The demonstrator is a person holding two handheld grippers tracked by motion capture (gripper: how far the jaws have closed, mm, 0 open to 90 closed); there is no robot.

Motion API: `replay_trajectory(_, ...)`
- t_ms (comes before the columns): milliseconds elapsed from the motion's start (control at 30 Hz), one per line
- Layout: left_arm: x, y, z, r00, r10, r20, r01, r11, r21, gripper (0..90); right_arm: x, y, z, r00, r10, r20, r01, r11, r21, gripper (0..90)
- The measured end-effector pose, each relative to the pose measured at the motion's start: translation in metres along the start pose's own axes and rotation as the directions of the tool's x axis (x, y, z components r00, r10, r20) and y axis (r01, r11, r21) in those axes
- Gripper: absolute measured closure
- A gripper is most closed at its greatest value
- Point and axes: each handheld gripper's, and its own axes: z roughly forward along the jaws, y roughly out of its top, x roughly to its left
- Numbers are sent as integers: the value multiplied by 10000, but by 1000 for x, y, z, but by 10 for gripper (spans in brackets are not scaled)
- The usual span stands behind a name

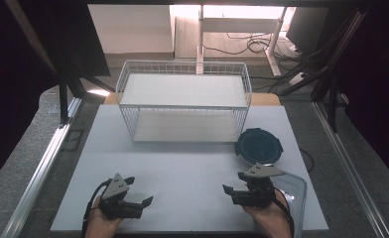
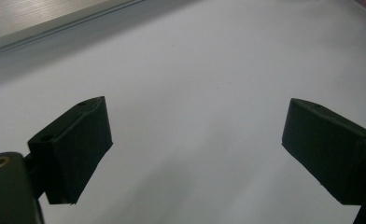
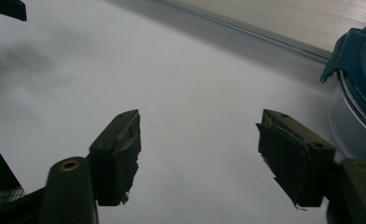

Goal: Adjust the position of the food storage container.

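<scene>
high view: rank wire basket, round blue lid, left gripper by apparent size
1. wire basket, clearly largest.
2. round blue lid and left gripper: look about alike, and the gripper sits nearer the camera, so unranked.

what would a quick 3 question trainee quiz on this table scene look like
1. True or false: the left tool grips something between its jaws.
2. Which item lies nearest the right tool?
A. the white wire basket
B. the round dark blue lid
C. the metal rail along the table's left edge
3. Fill in: the clear container sits at the white board's ______ near corner, beside the person's right hand.

Key
1. False: its jaws stand apart over bare board.
2. B
3. right
</scene>
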Motion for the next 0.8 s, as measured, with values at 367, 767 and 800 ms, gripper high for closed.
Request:
replay_trajectory(367,1,-1,0,10000,-8,-34,8,10000,-27,79,-18,-8,-16,9991,-160,402,137,9983,561,688)
replay_trajectory(767,5,-1,-2,9989,-467,-43,467,9987,-200,78,-58,-46,-77,9752,955,1996,-1020,9945,225,890)
replay_trajectory(800,5,-1,-1,9988,-487,-33,486,9986,-194,78,-65,-55,-92,9628,1131,2453,-1186,9929,81,889)
